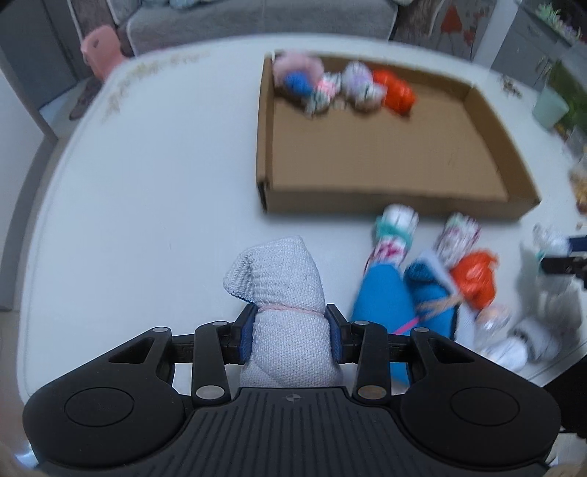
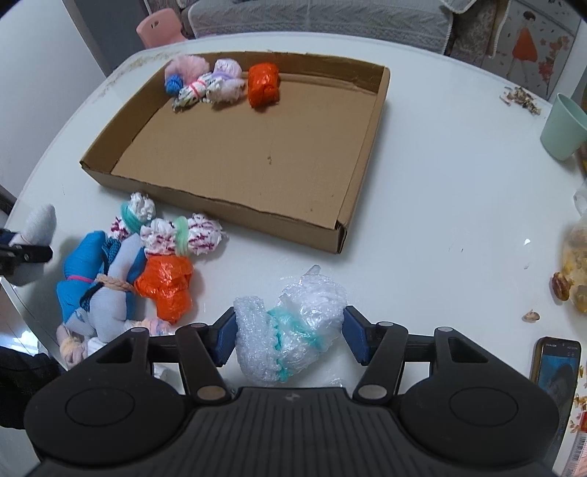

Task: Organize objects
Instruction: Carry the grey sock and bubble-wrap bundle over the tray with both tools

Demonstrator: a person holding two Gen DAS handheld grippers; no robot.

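Note:
My left gripper (image 1: pixel 291 332) is shut on a white knitted bundle (image 1: pixel 282 293) tied with pink string, above the white table (image 1: pixel 146 190). My right gripper (image 2: pixel 290 335) is shut on a clear bubble-wrap bundle (image 2: pixel 293 326) tied with a teal band. A shallow cardboard box (image 1: pixel 367 200) (image 2: pixel 234 211) lies ahead and holds several tied bundles at its far end: a pink and blue one (image 2: pixel 181 71), striped ones (image 2: pixel 205 90) and an orange one (image 2: pixel 262 84). More bundles lie in a pile (image 2: pixel 146 268) (image 1: pixel 422 279) before the box's near wall.
A mint-green cup (image 2: pixel 563 126) stands at the table's right edge. A phone (image 2: pixel 557 363) lies at the near right, with snack scraps (image 2: pixel 572 271) beside it. A pink chair (image 2: pixel 159 27) and a grey sofa (image 2: pixel 315 16) stand beyond the table.

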